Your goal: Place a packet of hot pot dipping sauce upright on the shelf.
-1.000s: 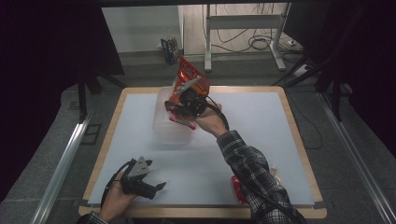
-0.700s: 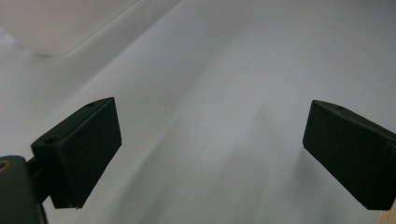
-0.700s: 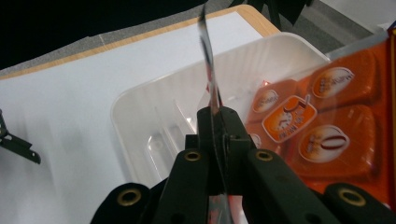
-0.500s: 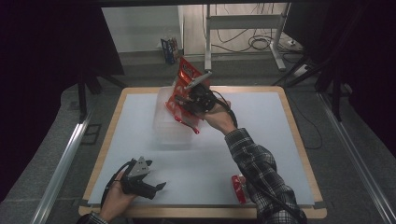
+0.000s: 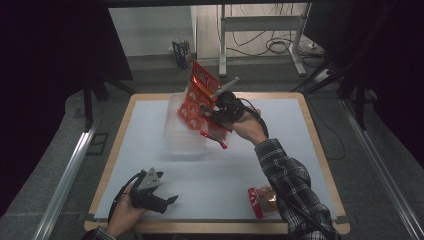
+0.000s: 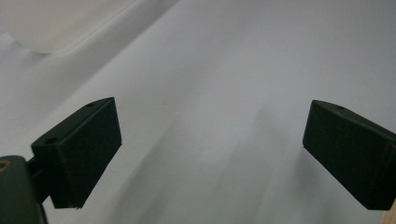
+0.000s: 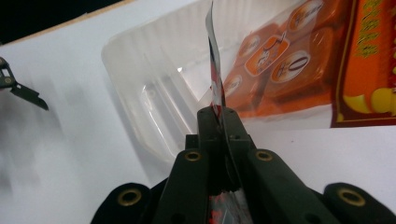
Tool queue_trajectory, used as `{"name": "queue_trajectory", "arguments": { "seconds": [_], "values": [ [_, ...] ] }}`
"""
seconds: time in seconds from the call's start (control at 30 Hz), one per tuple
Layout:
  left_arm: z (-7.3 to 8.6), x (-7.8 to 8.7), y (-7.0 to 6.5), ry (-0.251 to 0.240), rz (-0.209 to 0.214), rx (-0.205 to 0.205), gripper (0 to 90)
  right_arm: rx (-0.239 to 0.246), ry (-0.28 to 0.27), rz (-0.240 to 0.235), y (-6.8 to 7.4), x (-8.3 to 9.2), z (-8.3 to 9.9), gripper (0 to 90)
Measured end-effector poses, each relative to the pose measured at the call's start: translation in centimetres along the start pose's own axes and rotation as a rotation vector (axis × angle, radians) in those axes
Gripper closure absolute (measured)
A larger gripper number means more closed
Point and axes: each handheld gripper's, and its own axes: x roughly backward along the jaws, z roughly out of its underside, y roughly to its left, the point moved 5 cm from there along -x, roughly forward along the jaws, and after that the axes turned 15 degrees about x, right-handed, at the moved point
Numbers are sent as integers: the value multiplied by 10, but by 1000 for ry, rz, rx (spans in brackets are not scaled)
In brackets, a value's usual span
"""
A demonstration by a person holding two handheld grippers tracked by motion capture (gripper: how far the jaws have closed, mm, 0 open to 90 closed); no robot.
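High view: the sleeve (image 5: 295,185) hides part of the small packet (image 5: 261,201), and the snack bag (image 5: 197,100) covers the tray's (image 5: 182,142) far wall. Right gripper view: the bag's printed panel is cut off at the right edge, its lettering too blurred to read.

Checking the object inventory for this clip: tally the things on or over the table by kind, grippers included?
Snack bags: 2, the red snack bag held up and the small bag at the near edge
Clear plastic tray: 1
Grippers: 2, the left gripper and the right gripper
Total: 5
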Motion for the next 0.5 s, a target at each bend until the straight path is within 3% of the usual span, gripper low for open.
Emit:
{"name": "queue_trajectory", "arguments": {
  "seconds": [0.2, 0.5],
  "values": [
    [0, 0, 0, -1, 1, 2, 41, 13, 17, -18, -1, -11, -3, 881],
    [0, 1, 0, 0, 1, -1, 41, 57, 16, -32, 4, -41, -26, 878]
  ]
}}
